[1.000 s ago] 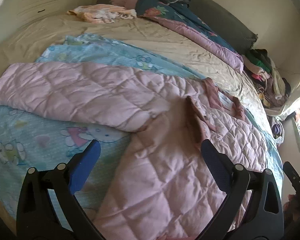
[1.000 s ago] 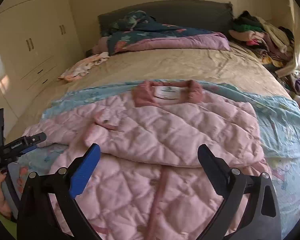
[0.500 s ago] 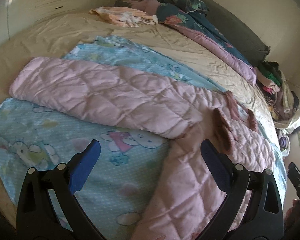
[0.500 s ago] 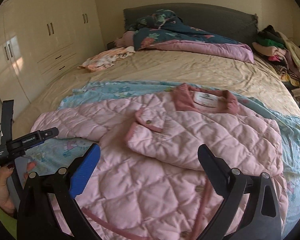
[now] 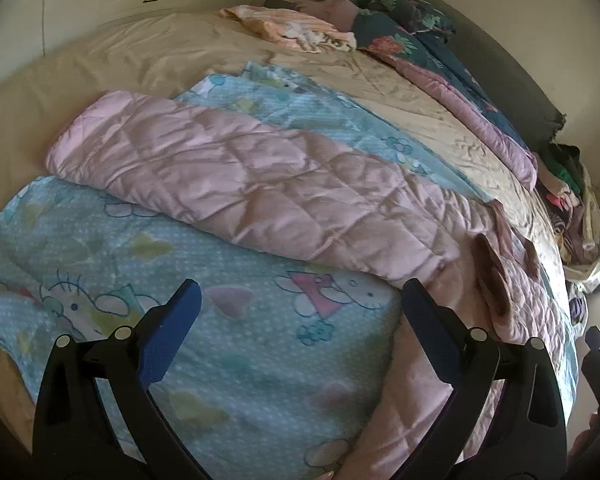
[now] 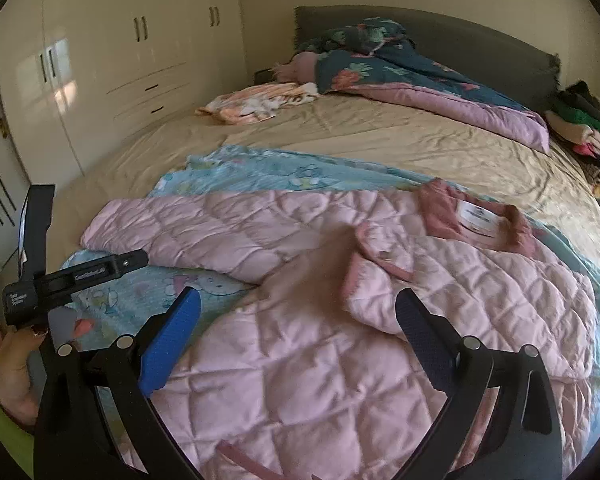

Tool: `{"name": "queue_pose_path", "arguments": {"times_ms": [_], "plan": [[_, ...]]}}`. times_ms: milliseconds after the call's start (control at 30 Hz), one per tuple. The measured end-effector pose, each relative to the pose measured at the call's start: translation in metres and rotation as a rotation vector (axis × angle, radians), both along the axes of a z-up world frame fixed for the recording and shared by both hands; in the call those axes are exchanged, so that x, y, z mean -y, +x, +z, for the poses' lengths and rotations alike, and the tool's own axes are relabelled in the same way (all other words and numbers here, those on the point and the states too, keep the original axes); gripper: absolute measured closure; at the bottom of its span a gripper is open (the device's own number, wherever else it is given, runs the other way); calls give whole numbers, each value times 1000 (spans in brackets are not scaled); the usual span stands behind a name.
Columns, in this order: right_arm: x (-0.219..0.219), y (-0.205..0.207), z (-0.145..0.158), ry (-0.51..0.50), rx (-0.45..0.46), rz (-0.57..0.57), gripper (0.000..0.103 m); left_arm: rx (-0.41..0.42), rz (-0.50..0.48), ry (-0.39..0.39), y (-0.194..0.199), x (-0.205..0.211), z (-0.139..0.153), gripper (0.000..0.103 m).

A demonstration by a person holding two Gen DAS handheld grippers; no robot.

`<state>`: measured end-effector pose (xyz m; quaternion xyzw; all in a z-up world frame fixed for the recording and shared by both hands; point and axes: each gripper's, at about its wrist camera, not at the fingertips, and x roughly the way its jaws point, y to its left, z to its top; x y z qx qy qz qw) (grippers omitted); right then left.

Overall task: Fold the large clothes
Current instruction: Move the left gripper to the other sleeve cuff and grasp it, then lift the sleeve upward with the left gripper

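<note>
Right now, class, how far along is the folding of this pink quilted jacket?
Done: one sleeve lies folded across the pink quilted jacket. In hand: nothing; the left claw and right claw are both open, above the bed. Left: the other sleeve lies stretched out sideways, and the body is unfolded.

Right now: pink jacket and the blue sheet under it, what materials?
Pink jacket: looks like padded synthetic shell, slight satin sheen, diamond-stitched puffy panels; its collar looks matte, darker pink, possibly fleece. Blue sheet: looks like thin woven cotton or blend, matte, printed cartoon pattern, lies flat with soft creases.
</note>
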<state>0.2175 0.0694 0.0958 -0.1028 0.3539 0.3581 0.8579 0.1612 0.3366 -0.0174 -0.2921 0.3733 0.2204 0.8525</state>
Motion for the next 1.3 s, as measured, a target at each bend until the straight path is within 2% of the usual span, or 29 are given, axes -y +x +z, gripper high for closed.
{"name": "queue_pose_path", "arguments": {"times_ms": [333, 500, 733, 1000, 1100, 1133, 1167, 1300], "plan": [[-46, -9, -18, -33, -14, 77, 6, 5, 85, -43, -5, -42, -26, 9], [-55, -7, -30, -39, -30, 84, 6, 3, 145, -75, -5, -69, -44, 9], [-52, 2, -45, -50, -58, 70, 6, 16, 252, -117, -7, -118, -66, 9], [-34, 13, -52, -46, -73, 31, 6, 34, 363, -116, -5, -161, -60, 11], [-25, 18, -52, -38, -80, 15, 6, 22, 398, -72, -6, -169, -55, 42], [-23, 18, -52, -38, -80, 12, 6, 24, 402, -61, -7, -170, -53, 59], [-20, 19, -52, -37, -78, 9, 6, 34, 402, -42, -9, -171, -49, 68], [-9, 21, -49, -21, -79, -10, 6, 107, 375, 16, -17, -162, -21, 86]]}}
